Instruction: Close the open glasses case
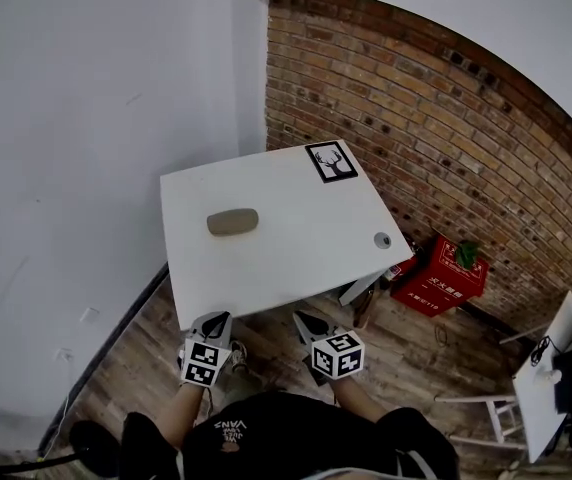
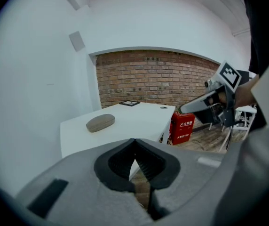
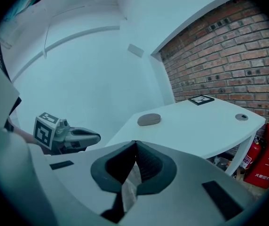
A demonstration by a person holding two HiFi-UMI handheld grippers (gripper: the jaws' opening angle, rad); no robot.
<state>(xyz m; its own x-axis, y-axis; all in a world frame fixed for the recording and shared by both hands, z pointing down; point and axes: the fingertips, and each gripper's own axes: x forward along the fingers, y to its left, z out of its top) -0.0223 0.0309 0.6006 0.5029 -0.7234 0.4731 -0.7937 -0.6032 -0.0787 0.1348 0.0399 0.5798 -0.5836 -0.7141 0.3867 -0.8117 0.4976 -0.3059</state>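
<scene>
A grey-brown oval glasses case [image 1: 233, 222] lies on the left half of the white table [image 1: 296, 258], and no raised lid shows from here. It also shows as the same low oval case [image 2: 100, 123] in the left gripper view and as the case [image 3: 149, 119] in the right gripper view. My left gripper [image 1: 220, 317] hovers just off the table's near edge, shut and empty. My right gripper [image 1: 300, 316] is beside it at the same edge, also shut with nothing in it. Both are well short of the case.
A framed deer picture [image 1: 330, 161] sits at the table's far right corner, and a small round grey object [image 1: 382, 240] lies near its right edge. A red box [image 1: 442, 274] stands on the wooden floor by the brick wall [image 1: 446, 128]. White furniture [image 1: 546, 368] is at the right.
</scene>
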